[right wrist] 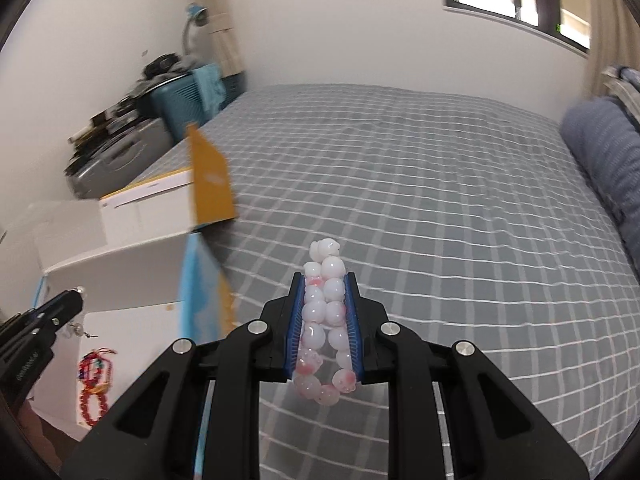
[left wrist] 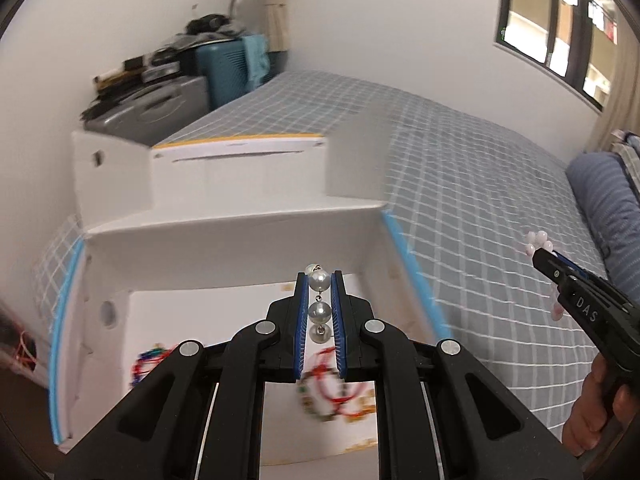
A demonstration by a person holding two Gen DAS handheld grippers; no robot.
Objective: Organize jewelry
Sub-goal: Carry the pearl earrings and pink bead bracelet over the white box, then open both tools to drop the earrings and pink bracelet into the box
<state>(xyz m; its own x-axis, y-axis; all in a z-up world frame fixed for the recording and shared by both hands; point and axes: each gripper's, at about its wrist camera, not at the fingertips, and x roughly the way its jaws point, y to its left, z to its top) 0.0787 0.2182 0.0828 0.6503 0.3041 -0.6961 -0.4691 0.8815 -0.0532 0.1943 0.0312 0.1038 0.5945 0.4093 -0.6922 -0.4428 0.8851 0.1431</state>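
My left gripper (left wrist: 319, 280) is shut on a pearl strand (left wrist: 319, 310) and holds it above the open white box (left wrist: 240, 222) on the bed. Red and multicoloured beaded bracelets (left wrist: 332, 390) lie on the box floor below it, with another (left wrist: 148, 362) to the left. My right gripper (right wrist: 324, 280) is shut on a pink-white bead bracelet (right wrist: 323, 320) and hovers over the bed, right of the box (right wrist: 120, 268). The right gripper also shows in the left wrist view (left wrist: 538, 256). The left gripper shows in the right wrist view (right wrist: 78, 296).
A grey checked bedspread (right wrist: 440, 200) covers the bed. A blue pillow (right wrist: 600, 148) lies at the far right. The box's yellow lid flap (right wrist: 210, 184) stands up. Suitcases and clutter (left wrist: 160, 92) sit in the far left corner. A window (left wrist: 560, 20) is in the wall.
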